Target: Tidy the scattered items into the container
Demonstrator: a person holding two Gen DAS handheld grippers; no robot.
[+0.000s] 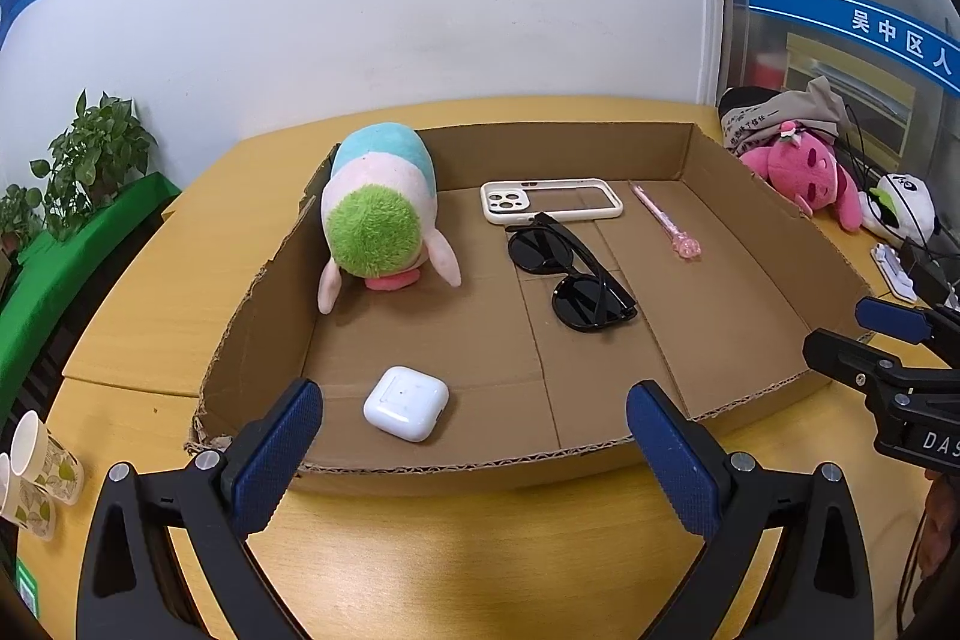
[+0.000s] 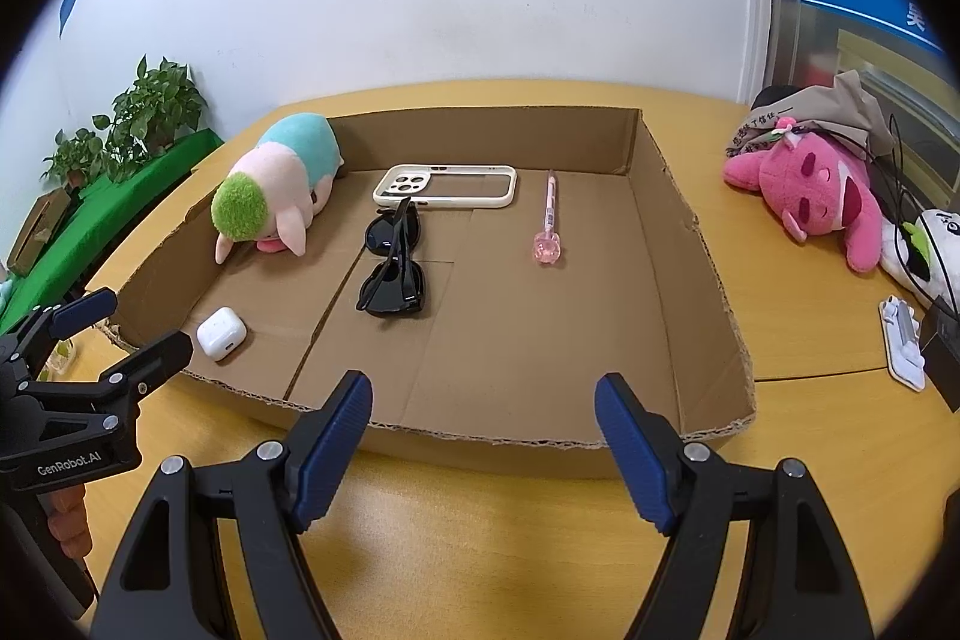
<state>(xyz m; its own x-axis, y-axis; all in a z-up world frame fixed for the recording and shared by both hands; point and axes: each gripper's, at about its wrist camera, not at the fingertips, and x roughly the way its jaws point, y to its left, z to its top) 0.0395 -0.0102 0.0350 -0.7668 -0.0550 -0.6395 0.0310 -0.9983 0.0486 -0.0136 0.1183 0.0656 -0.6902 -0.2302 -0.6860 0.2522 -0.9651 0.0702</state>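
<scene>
Your left gripper [image 1: 474, 454] and right gripper [image 2: 483, 439] both hang released and empty over the surface [image 2: 480, 520], just short of the cardboard box's [image 2: 690, 232] near wall. Inside lie the earbud case [image 1: 406, 403], sunglasses [image 1: 570, 274], phone case [image 1: 551, 200], pink pen [image 1: 663, 218] and plush toy [image 1: 375, 208]. Tidying looks done; the pink plush [image 2: 810, 196] at the surface's right edge may remain.

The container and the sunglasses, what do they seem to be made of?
The container looks like brown corrugated cardboard with a matte finish: fluting shows along its torn, ragged front edge. The sunglasses look like glossy black plastic with dark lenses, since light glints on the frame; the exact material cannot be told.
</scene>
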